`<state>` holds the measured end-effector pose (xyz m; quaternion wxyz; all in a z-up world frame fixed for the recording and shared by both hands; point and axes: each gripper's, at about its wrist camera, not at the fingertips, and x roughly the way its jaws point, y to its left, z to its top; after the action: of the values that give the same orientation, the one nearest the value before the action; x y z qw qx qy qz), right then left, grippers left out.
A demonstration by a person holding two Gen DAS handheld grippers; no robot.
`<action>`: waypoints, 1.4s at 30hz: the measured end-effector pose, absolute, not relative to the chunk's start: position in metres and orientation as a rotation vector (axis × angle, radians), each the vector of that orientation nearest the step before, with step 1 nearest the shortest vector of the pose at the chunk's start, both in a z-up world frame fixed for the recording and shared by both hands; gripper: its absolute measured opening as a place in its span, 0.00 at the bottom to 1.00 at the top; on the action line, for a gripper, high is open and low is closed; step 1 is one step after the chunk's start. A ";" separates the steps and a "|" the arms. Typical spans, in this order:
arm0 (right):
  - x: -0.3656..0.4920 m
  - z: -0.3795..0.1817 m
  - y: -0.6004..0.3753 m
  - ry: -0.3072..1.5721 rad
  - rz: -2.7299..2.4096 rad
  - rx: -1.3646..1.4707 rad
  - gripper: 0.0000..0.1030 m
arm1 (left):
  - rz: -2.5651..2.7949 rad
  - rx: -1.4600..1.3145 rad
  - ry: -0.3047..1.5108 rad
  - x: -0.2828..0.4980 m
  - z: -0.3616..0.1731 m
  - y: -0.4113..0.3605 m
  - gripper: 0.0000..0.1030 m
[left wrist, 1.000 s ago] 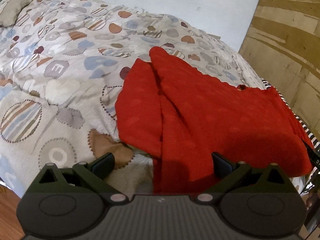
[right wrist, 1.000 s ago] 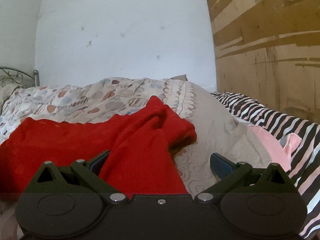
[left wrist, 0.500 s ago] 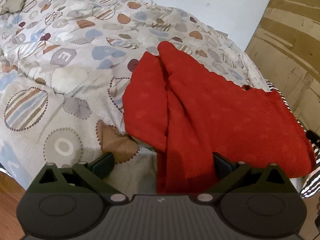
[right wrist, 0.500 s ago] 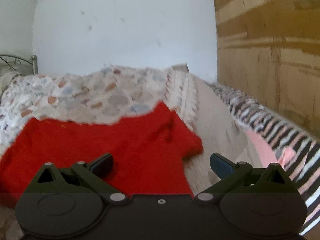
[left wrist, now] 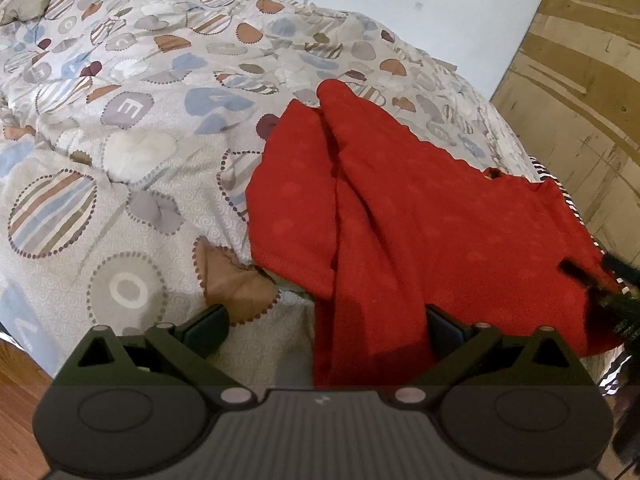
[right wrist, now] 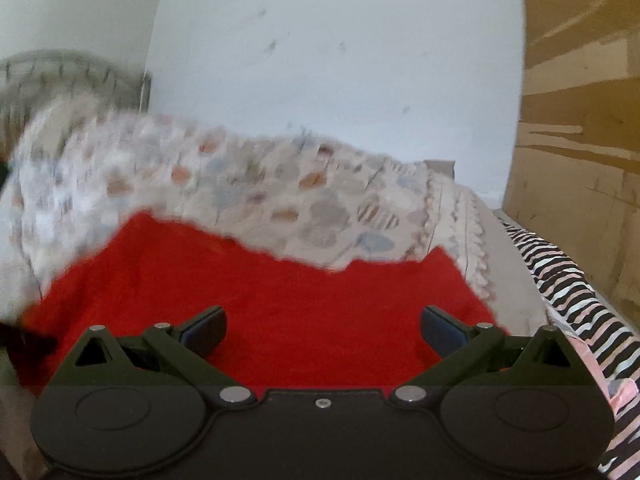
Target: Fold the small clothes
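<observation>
A red knit garment (left wrist: 420, 224) lies rumpled on the patterned duvet (left wrist: 132, 152), with one long fold hanging over the bed's near edge. My left gripper (left wrist: 326, 330) is open and empty just above that hanging fold. In the right wrist view the same red garment (right wrist: 280, 296) fills the foreground, blurred. My right gripper (right wrist: 324, 328) is open and empty over it. The right gripper's dark tip (left wrist: 592, 276) shows at the garment's right edge in the left wrist view.
A zebra-striped cloth (right wrist: 568, 280) with a pink item (right wrist: 600, 376) lies to the right of the duvet. A brown wooden panel (right wrist: 580, 120) stands on the right, a white wall (right wrist: 320, 60) behind. Wood floor (left wrist: 16, 392) shows lower left. A metal headboard (right wrist: 60, 76) is far left.
The right gripper has swung left and down over the garment; its bunched sleeve no longer shows there. The left gripper has shifted slightly closer over the hanging fold. Both stayed open.
</observation>
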<state>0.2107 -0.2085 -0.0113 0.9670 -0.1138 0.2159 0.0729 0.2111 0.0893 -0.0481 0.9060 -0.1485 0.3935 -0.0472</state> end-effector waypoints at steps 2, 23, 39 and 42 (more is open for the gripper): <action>0.208 -0.024 -0.214 0.437 0.147 -0.172 1.00 | -0.100 -0.304 0.811 0.210 -0.049 0.089 0.99; 0.194 -0.052 -0.226 0.300 0.155 -0.065 1.00 | -0.135 -0.207 0.581 0.232 -0.033 0.094 1.00; 0.194 -0.053 -0.227 0.296 0.154 -0.060 1.00 | -0.259 -0.308 0.691 0.265 -0.064 0.122 1.00; 0.194 -0.053 -0.227 0.297 0.155 -0.061 1.00 | -0.232 -0.282 0.677 0.261 -0.059 0.115 0.99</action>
<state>0.1945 -0.2271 -0.0528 0.9856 -0.0302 0.1478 0.0769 0.2606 0.1152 -0.0592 0.9269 -0.1375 0.3303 -0.1129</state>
